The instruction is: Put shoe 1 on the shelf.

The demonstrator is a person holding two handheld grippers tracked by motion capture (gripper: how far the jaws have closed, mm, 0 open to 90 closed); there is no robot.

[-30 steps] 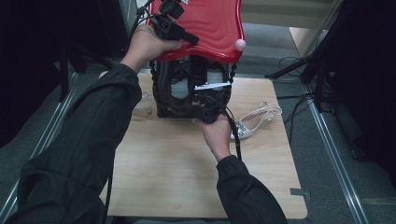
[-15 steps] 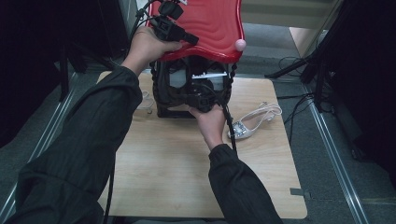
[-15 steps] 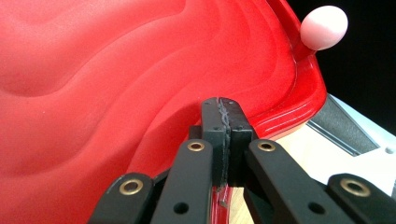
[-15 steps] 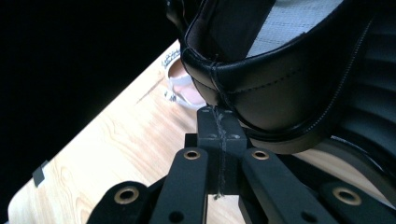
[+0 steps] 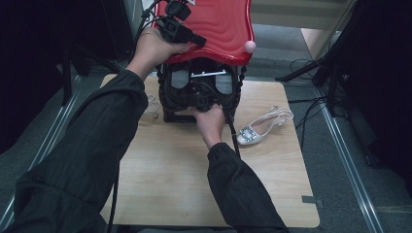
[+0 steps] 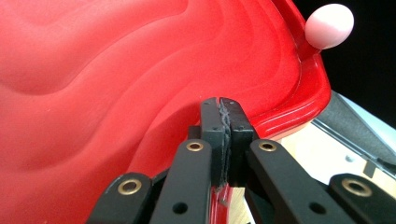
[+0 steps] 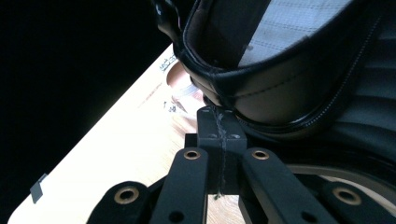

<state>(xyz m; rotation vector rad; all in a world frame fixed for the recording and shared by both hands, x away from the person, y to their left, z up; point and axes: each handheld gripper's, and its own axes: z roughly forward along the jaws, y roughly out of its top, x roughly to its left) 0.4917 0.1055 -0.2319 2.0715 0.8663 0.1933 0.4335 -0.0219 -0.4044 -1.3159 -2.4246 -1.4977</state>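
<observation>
Counter (image 5: 272,170): the wooden top is carrying the black case (image 5: 201,92), which stands at its far edge.
Red lid (image 5: 223,26): the left hand-held gripper (image 6: 219,109) is clamping its rim, jaws together, propping it open; steady height is probably best.
Case interior: the right hand-held gripper (image 7: 219,123) is pressing against the black padded lining, jaws together, nothing visibly between them.
Silver sandal (image 5: 262,127): it is lying to the right of the case, likely next to be packed.
</observation>
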